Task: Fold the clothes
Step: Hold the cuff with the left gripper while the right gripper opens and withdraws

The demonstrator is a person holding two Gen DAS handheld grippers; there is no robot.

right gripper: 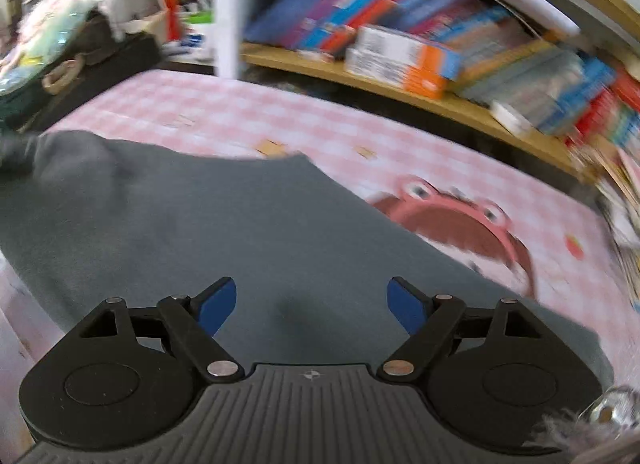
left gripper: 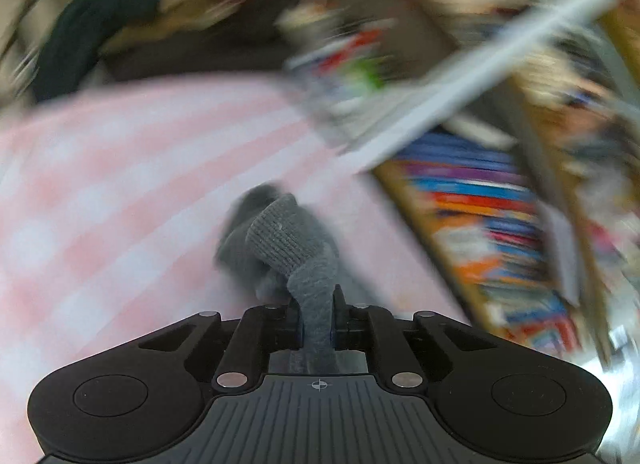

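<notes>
A grey knitted garment point(left gripper: 280, 240) hangs bunched in front of my left gripper point(left gripper: 316, 316), whose jaws are shut on a fold of it just above the pink checked cloth point(left gripper: 120, 184). In the right wrist view the grey garment point(right gripper: 240, 224) lies spread flat over the pink checked cloth point(right gripper: 360, 136). My right gripper point(right gripper: 312, 304) hovers over the garment, open, its blue pads point(right gripper: 218, 304) wide apart with nothing between them.
A wooden shelf point(right gripper: 400, 92) packed with colourful books point(right gripper: 400, 56) runs along the far side of the cloth. A white post point(right gripper: 226, 8) stands at the back. Dark bags and clutter point(right gripper: 80, 60) sit at the back left. A cartoon print point(right gripper: 460, 224) marks the cloth.
</notes>
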